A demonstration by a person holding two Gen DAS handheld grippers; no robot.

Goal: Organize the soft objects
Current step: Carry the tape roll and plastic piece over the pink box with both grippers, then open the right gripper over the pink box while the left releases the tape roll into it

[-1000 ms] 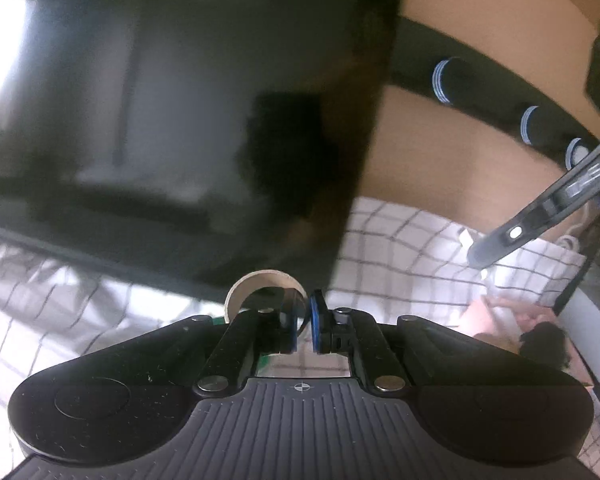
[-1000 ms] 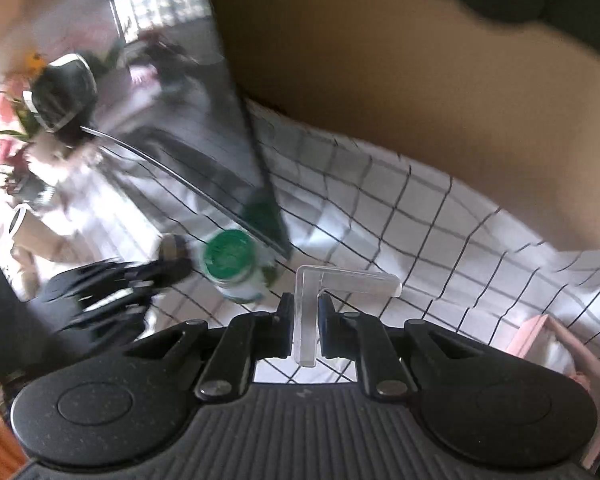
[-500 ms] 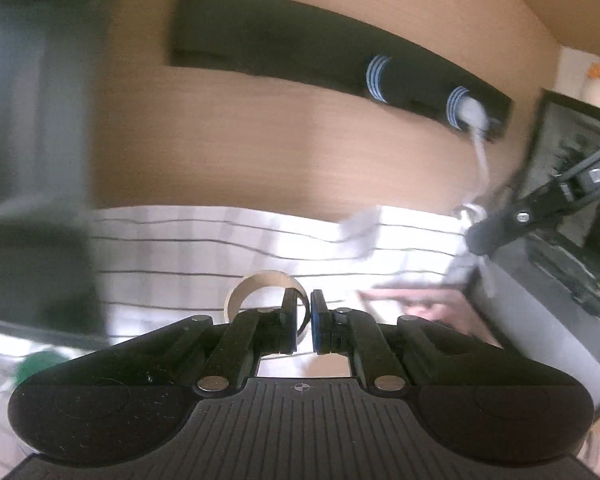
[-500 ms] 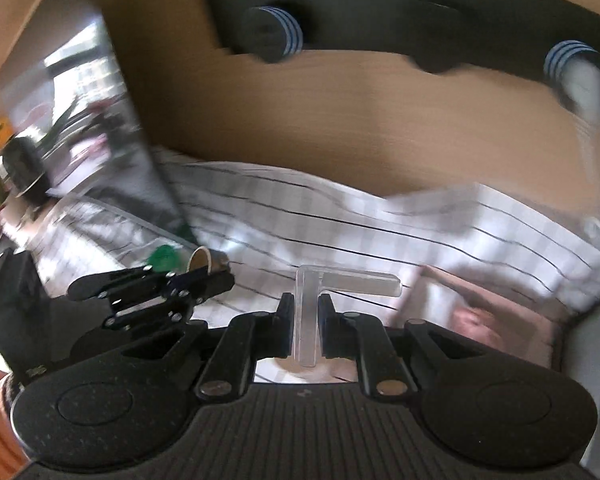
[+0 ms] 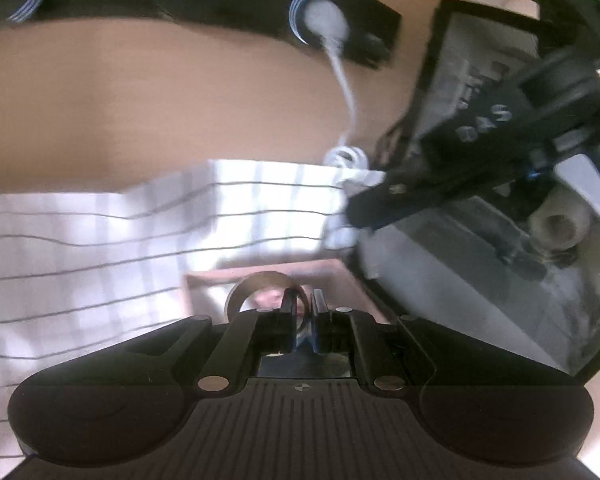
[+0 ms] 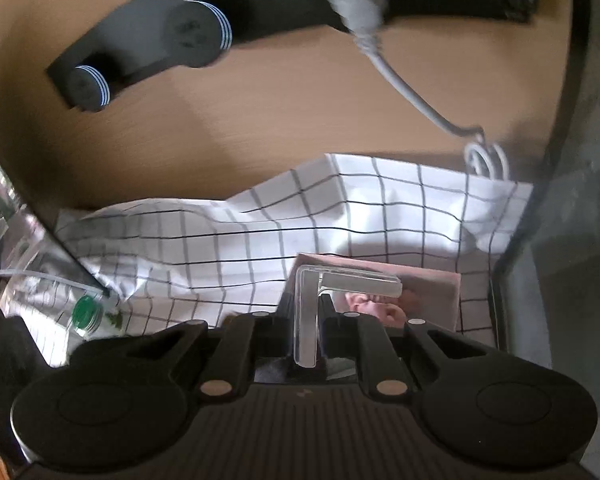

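1. We are holding the left gripper clamped on one cardboard ring and the right gripper clamped on one clear angle piece, probably to drop both into the pink box.
2. We are counting one box on the checked cloth, one green-capped bottle, three wall knobs.

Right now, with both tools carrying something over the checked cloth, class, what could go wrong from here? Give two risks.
1. The left tool grips only the thin wall of the brown cardboard ring; it might slip or get crushed.
2. The right tool holds a clear L-shaped plastic piece whose arm juts sideways over the pink tray; it could catch the tray's edge or the white coiled cable nearby.
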